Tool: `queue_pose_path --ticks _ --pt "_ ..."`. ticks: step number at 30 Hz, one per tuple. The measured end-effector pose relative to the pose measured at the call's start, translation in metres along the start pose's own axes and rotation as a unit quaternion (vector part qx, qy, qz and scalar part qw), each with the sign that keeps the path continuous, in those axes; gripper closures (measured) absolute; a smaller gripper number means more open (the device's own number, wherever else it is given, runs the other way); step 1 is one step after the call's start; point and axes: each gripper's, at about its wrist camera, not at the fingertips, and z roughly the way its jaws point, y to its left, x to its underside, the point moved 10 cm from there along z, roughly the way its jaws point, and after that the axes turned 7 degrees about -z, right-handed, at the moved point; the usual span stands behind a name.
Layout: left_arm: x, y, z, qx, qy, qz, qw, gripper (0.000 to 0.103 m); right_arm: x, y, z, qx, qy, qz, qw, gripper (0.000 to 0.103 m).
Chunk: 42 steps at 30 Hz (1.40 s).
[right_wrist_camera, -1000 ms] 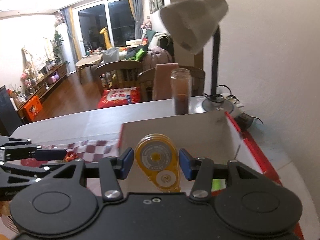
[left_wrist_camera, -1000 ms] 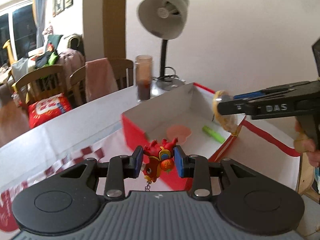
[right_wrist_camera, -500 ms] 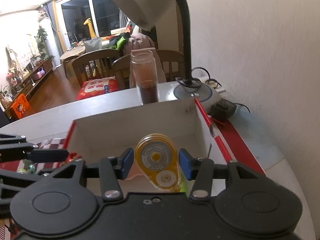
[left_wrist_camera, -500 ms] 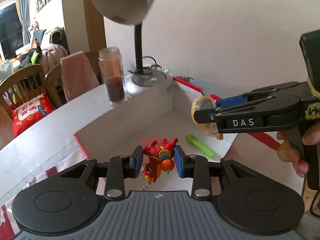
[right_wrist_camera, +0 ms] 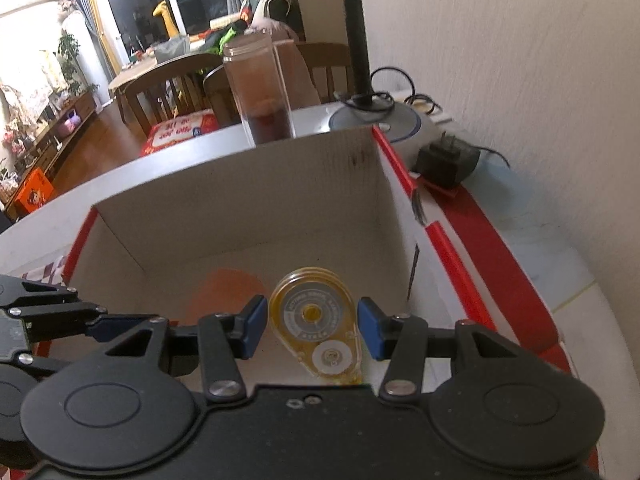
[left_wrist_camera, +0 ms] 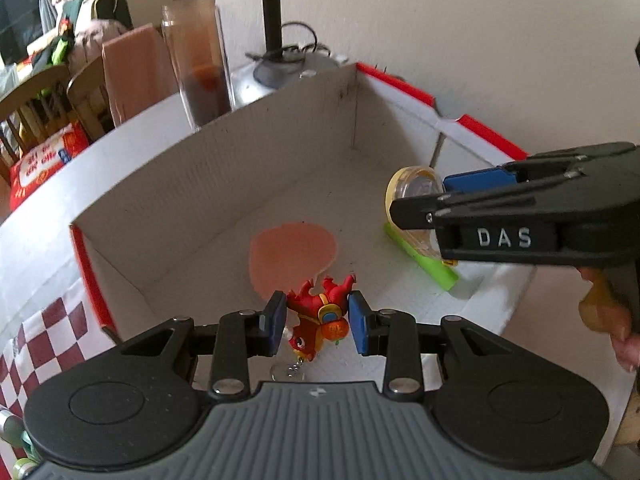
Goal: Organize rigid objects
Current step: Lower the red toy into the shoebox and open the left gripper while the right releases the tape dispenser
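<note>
Both hand-held grippers now lowered over white box (left_wrist_camera: pixel 224 168). Left hand-held gripper (left_wrist_camera: pixel 317 323) clenched on red dragon keychain (left_wrist_camera: pixel 318 318); right hand-held gripper (right_wrist_camera: pixel 311 328) clenched on yellow tape dispenser (right_wrist_camera: pixel 314 330). Both items above box floor, unreleased; drop-off looks imminent.

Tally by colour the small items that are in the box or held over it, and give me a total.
Red: 1, the dragon keychain in the left gripper
Yellow: 1, the tape dispenser in the right gripper
Green: 1, the highlighter on the floor of the box
Pink: 1, the flat disc
Total: 4
</note>
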Motion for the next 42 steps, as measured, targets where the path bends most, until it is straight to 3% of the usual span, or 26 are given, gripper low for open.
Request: queue_pose_path --ticks 11,13,21,23,26,42 --pt "0.009 -0.005 0.033 0.002 0.074 -0.014 0.9972 0.07 0.011 0.003 0.024 0.001 0.057 -0.021 0.998 0.055" --pt "0.01 -0.004 0.036 0.002 0.083 -0.019 0.9964 0.07 0.012 0.003 0.026 0.002 0.062 -0.02 0.998 0.066" --pt "0.017 -0.003 0.041 0.009 0.106 -0.023 0.9941 0.07 0.014 -0.001 0.027 0.005 0.075 -0.012 0.997 0.061" --pt "0.017 -0.003 0.04 0.008 0.103 -0.026 0.9943 0.068 0.014 -0.001 0.027 0.003 0.077 -0.011 0.997 0.06" --pt "0.015 -0.003 0.037 0.011 0.092 -0.033 0.9951 0.053 0.014 0.0 0.024 -0.001 0.073 -0.008 0.997 0.053" --pt "0.006 -0.007 -0.012 0.028 0.008 -0.05 0.9983 0.052 0.004 0.01 -0.007 -0.003 0.046 -0.017 0.999 0.041"
